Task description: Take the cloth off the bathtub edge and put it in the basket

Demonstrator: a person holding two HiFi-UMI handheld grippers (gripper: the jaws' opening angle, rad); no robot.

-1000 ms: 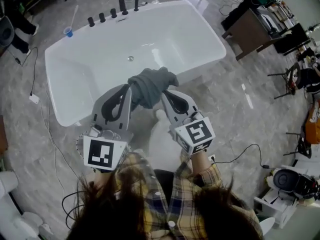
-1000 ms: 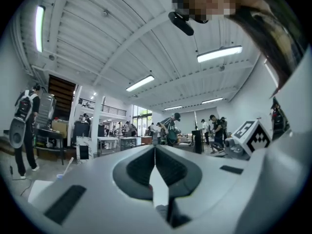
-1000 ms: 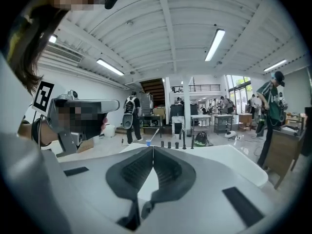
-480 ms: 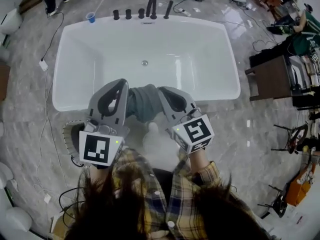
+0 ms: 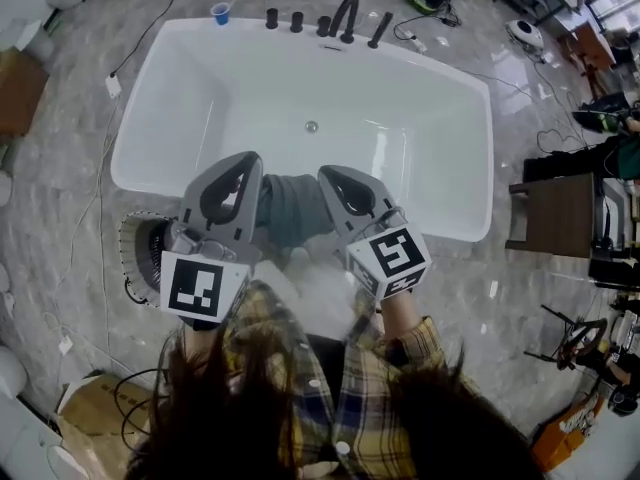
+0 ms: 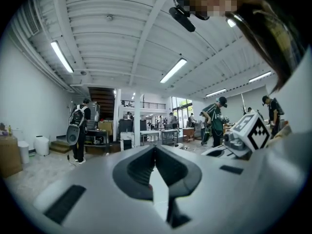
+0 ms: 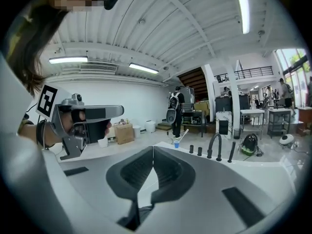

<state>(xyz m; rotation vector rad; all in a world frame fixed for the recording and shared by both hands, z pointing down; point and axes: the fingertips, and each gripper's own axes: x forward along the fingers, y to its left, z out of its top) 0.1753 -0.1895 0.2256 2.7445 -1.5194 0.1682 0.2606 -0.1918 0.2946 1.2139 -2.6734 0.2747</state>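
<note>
In the head view a bunched grey cloth [image 5: 292, 208] hangs between my two grippers, over the near rim of the white bathtub [image 5: 200, 88]. My left gripper [image 5: 252, 162] and right gripper [image 5: 328, 174] are both shut, and each pinches the cloth at its tip. Looking along the jaws, the left gripper [image 6: 155, 148] and the right gripper [image 7: 153, 149] show their jaws pressed together, with dark cloth [image 7: 130, 221] below them. A round woven basket [image 5: 138, 253] stands on the floor at the left, partly hidden under my left gripper.
Black faucet and taps [image 5: 345, 16] line the tub's far rim, with a blue cup [image 5: 221, 13] beside them. Cables [image 5: 100, 268] trail over the marble floor. A cardboard box [image 5: 95, 408] sits near left, a brown table [image 5: 565, 213] at right. People stand far off.
Both grippers, still holding the cloth, have swung left along the tub's near rim. The basket has come into view under the left gripper.
</note>
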